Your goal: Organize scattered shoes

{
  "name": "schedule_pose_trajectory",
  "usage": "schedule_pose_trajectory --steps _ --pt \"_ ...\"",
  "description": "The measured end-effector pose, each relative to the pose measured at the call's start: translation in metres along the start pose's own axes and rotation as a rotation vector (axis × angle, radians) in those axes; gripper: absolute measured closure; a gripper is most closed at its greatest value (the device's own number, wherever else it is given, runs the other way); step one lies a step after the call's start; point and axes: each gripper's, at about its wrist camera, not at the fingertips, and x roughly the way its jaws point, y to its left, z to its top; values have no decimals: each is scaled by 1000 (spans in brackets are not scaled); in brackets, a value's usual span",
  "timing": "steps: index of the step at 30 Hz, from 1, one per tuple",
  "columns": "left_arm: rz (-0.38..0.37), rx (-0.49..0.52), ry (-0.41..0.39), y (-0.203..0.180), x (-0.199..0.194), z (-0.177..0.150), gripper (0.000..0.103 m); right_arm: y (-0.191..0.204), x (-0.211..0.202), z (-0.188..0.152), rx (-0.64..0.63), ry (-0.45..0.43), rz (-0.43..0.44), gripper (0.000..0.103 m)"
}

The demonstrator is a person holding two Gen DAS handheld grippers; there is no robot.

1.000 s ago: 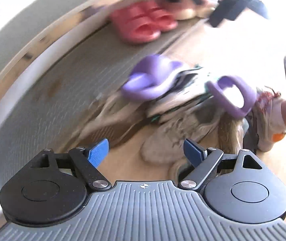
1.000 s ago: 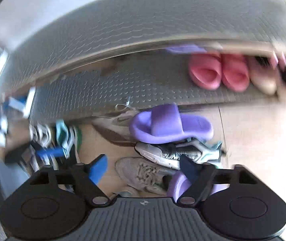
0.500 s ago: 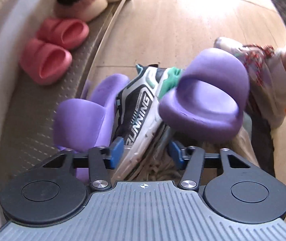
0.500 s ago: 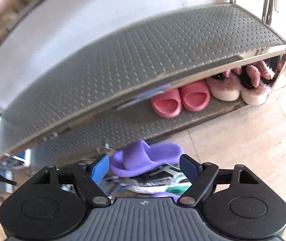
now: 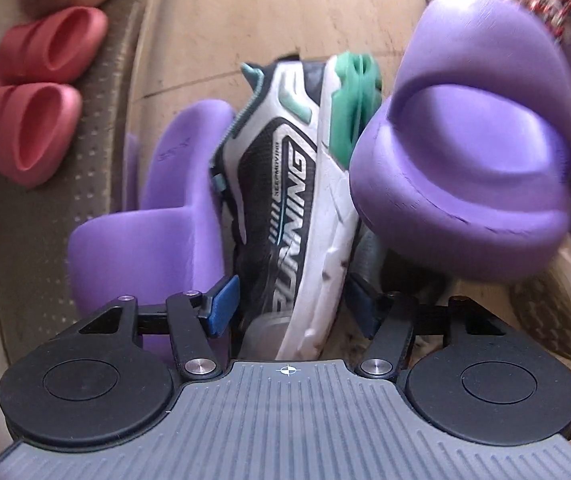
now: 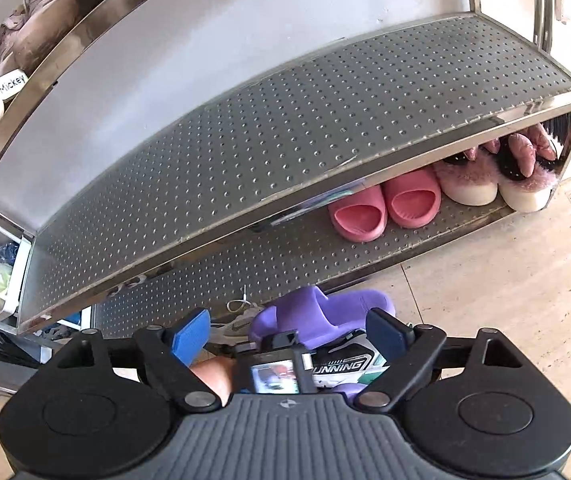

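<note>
Left wrist view: running shoe [image 5: 289, 208] straddled by parted left gripper [image 5: 291, 304], closing judged next; right gripper [image 6: 291, 330] held open, empty.

The black, white and teal running sneaker [image 5: 293, 216] lying on its side between the blue pads of the left hand-held gripper [image 5: 291, 300] carries "RUNNING" in large white outlined letters along its dark side panel, with a line of much smaller print beside it that is too fine to read. The same sneaker [image 6: 345, 364] shows "UNNING" just ahead of the right hand-held gripper [image 6: 291, 334]. Far up and left of that gripper, a white tag [image 6: 11, 86] on the upper shelf reads "Mickey".
</note>
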Motion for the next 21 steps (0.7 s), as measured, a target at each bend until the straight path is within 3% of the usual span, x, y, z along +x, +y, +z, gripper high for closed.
schedule_pose_trajectory --steps 3,6,8,9,11,17,21 --pt "55 27 11 -12 10 3 31 -7 -4 3 39 -21 -7 14" --pt "61 8 35 -16 13 7 48 -14 -7 6 70 -46 -21 14" --pt "86 14 29 -20 5 9 51 -21 -7 8 97 -59 -33 14" --pt "126 31 9 -25 -4 8 53 -25 -6 9 115 -63 -36 14" --pt "134 -46 -67 -26 -39 3 54 -34 -7 10 153 -74 -37 14" --pt "127 -127 -153 -33 -114 -12 55 -68 -16 14 354 -141 -12 14" --pt "186 -232 -214 -38 -178 -38 55 -82 -16 9 481 -162 43 14"
